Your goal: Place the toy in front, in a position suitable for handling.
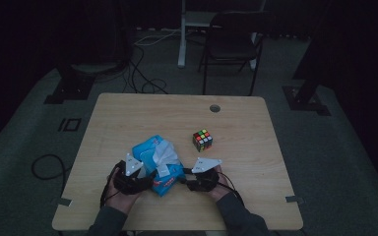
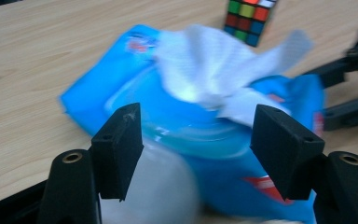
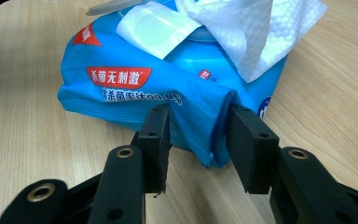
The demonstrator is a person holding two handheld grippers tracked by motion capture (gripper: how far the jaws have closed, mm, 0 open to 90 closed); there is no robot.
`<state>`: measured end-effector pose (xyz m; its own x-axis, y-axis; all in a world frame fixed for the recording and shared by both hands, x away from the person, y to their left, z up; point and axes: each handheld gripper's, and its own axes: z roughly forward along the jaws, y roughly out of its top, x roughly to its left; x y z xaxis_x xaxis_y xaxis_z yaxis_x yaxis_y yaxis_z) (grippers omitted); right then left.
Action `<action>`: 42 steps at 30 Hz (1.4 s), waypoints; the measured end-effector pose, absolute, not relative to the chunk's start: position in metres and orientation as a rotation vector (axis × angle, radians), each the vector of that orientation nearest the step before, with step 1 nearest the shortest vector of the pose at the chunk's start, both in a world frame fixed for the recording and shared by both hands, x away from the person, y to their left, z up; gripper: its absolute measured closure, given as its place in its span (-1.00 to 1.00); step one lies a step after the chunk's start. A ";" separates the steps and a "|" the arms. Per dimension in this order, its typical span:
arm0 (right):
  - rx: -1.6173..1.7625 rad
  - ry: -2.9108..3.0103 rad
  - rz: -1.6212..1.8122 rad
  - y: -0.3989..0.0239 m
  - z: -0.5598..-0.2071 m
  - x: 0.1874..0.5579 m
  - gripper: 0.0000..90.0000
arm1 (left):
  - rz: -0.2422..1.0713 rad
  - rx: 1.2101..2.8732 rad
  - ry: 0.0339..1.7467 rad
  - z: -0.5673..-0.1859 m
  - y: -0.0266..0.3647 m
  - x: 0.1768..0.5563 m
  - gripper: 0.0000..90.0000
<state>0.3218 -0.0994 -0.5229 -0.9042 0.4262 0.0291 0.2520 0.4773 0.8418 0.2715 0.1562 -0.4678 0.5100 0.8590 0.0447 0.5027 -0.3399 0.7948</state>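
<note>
Nearest to the person, two hands come up from the bottom edge of the light wooden counter (image 1: 128,110), and each hand holds black tongs.

The left tongs (image 1: 145,176) sit at the left side of a soft blue plastic pack of wet wipes (image 1: 155,164). In the left gripper view these tongs (image 2: 196,122) hang just over the pack (image 2: 121,84), and their two black pads stand wide apart. The pads do not press on anything, so these tongs are open. The pack looks a bit blurry there.

The right tongs (image 1: 183,180) are at the right end of the pack. In the right gripper view these tongs (image 3: 198,122) are pinched on the near end of the blue pack (image 3: 116,84), with the crinkled edge of the plastic squeezed between the two pads. So the right tongs grip the pack.

The pack lies on the counter, near the person's edge, between the two tongs. Its lid flap is up, and a white wrinkly wipe (image 1: 166,155) sticks out of the top.

A little farther back and to the right stands a small colourful puzzle cube (image 1: 203,140), apart from the pack.

Past the counter, on the dim grey floor, stands a black folding chair (image 1: 231,46).
</note>
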 end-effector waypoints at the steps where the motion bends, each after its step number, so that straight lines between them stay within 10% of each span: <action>1: 0.588 2.539 1.401 -0.098 -0.523 0.322 0.34 | 0.608 2.015 1.101 -0.470 0.150 0.270 -0.26; 13: 0.633 2.506 1.399 -0.120 -0.516 0.320 0.06 | 0.649 2.083 1.134 -0.493 0.127 0.264 -0.66; 42: 0.881 2.360 1.264 -0.178 -0.510 0.337 -0.07 | 0.781 2.030 1.310 -0.502 0.185 0.289 -0.60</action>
<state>0.3373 -0.1784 -0.5097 -0.7580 0.6522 0.0072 0.3673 0.4177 0.8310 0.2891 0.1850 -0.5021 0.3423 0.9265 0.1561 0.5779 -0.3386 0.7426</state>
